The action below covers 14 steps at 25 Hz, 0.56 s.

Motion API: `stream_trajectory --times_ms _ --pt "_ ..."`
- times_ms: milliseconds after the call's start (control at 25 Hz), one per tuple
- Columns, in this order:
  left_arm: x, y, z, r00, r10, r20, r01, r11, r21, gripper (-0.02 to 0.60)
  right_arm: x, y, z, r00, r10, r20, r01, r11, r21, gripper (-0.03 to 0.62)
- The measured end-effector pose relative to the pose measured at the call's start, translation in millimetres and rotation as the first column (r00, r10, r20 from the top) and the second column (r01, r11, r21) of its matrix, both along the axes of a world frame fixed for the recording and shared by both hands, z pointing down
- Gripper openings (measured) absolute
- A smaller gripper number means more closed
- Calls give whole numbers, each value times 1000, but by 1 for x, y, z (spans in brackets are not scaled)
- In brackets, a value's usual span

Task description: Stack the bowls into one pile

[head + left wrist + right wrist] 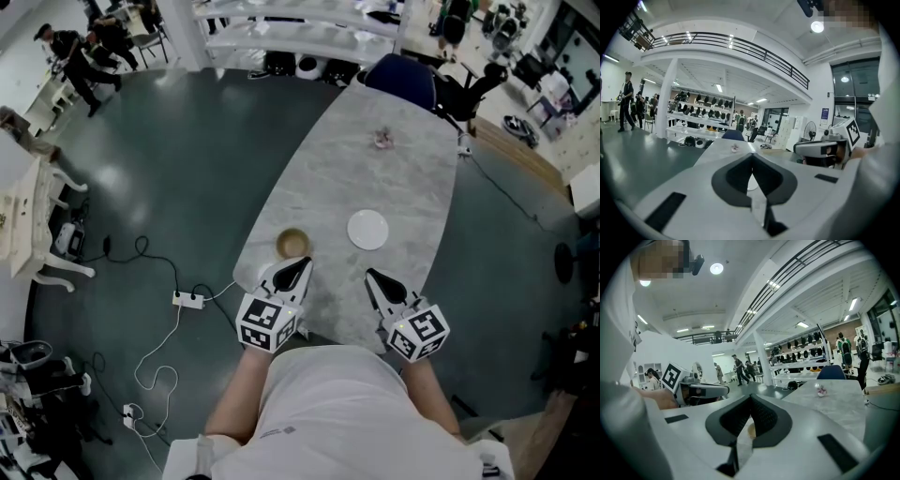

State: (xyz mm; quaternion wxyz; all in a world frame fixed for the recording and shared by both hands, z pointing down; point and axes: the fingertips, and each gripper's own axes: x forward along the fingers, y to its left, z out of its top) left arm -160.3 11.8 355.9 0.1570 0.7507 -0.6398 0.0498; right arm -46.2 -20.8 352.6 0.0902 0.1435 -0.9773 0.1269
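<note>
A tan bowl (293,244) and a white bowl (367,229) sit apart on the near end of the marble table (328,187). My left gripper (302,264) hovers just in front of the tan bowl, shut and empty. My right gripper (372,276) is below the white bowl, its jaws together with nothing in them. In the left gripper view the closed jaws (751,157) hide most of the white bowl (752,183). A sliver of the tan bowl (751,430) shows behind the closed tips (750,398) in the right gripper view.
A small pink object (382,140) lies at the table's far end, by a blue chair (403,80). Cables and a power strip (187,300) lie on the floor to the left. Shelving (300,28) stands beyond the table, and people are walking at far left.
</note>
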Motion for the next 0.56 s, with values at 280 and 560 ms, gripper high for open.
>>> stream_trajectory --times_ms 280,560 --pt "0 0 2 1000 11 4 -11 1000 -10 3 -1 -1 1 1000 6 -2 -6 1000 -14 9" --pt "1 -2 3 1000 16 10 -16 1000 -18 3 0 -3 2 1000 7 -5 -7 1000 -17 9"
